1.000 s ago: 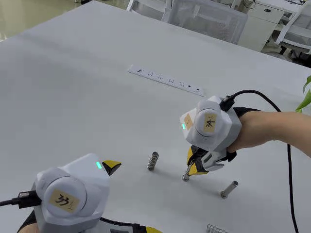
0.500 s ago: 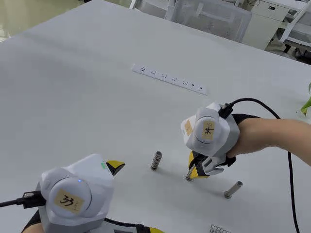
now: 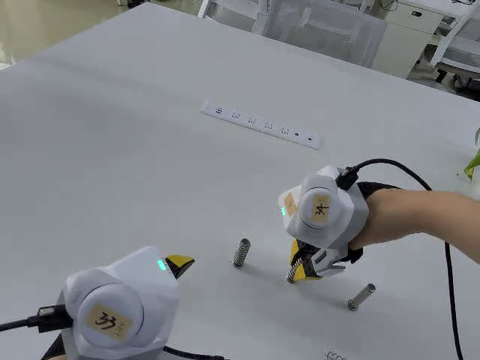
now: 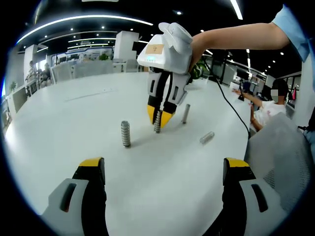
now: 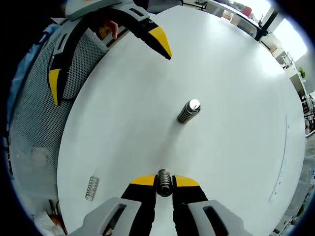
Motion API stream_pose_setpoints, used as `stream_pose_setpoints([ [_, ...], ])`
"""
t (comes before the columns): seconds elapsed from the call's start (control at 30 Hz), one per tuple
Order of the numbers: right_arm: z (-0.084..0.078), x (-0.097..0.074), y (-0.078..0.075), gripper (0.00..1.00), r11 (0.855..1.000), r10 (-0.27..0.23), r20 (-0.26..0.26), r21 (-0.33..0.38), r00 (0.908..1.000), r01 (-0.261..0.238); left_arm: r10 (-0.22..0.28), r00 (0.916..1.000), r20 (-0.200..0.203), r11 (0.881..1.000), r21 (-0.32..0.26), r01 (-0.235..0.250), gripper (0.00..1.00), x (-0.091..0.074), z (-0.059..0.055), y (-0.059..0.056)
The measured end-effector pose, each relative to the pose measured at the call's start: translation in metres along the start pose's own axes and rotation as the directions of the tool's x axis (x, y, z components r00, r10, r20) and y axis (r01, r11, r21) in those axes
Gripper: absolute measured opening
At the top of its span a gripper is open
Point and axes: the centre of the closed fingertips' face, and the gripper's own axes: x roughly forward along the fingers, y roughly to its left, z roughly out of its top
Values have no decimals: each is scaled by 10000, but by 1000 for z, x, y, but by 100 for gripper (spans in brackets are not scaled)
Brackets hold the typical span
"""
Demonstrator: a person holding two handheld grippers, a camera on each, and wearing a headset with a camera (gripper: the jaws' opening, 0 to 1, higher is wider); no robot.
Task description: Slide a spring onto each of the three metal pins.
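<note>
Three upright pins stand in a row on the white table (image 3: 135, 150). The left pin (image 3: 241, 253) (image 4: 126, 133) (image 5: 189, 111) wears a spring. My right gripper (image 3: 303, 268) (image 4: 160, 117) (image 5: 164, 181) points down over the middle pin, shut on the spring (image 3: 292, 273) (image 5: 164, 180) that sits on it. The right pin (image 3: 361, 297) (image 4: 185, 113) is bare. A loose spring (image 4: 206, 137) (image 5: 91, 188) lies flat near the table's front. My left gripper (image 3: 120, 315) (image 4: 162, 172) hovers open at the front left, holding nothing, a short way from the left pin.
A white power strip (image 3: 259, 124) lies across the far middle of the table. The right gripper's black cable (image 3: 450, 285) trails off to the right. Office chairs (image 3: 315, 26) stand beyond the far edge. A person sits at the right in the left gripper view.
The head camera has shifted a little. My right gripper stays shut on the spring at the middle pin, slightly lower. The left gripper has barely moved.
</note>
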Motion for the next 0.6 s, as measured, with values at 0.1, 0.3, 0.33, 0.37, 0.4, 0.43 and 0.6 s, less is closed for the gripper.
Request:
stream_pose_setpoints([
  [0.1,0,0,-1,15,9999,-16,123,137,9999,15,1,10000,16,10000,-2,-1,99,0,1,0],
  [0.3,2,-2,-1,32,9995,-172,381,272,9991,161,55,10000,32,10000,17,-55,99,-1,2,1],
  [0.33,3,-2,0,36,9994,-159,425,306,9990,146,69,10000,22,10000,28,-69,99,-1,2,1],
  [0.37,4,-3,2,39,9994,-106,511,331,9986,89,70,10000,26,10000,18,-70,99,-2,2,1],
  [0.4,5,-3,3,40,9993,-78,582,366,9983,57,52,10000,70,10000,-18,-52,99,-2,3,1],
  [0.43,6,-3,5,42,9990,-71,679,435,9977,42,56,9999,96,10000,-30,-56,99,-2,4,1],
  [0.6,7,-5,7,62,9975,-223,1018,695,9946,152,93,9999,93,10000,-17,-93,99,-2,4,2],
])
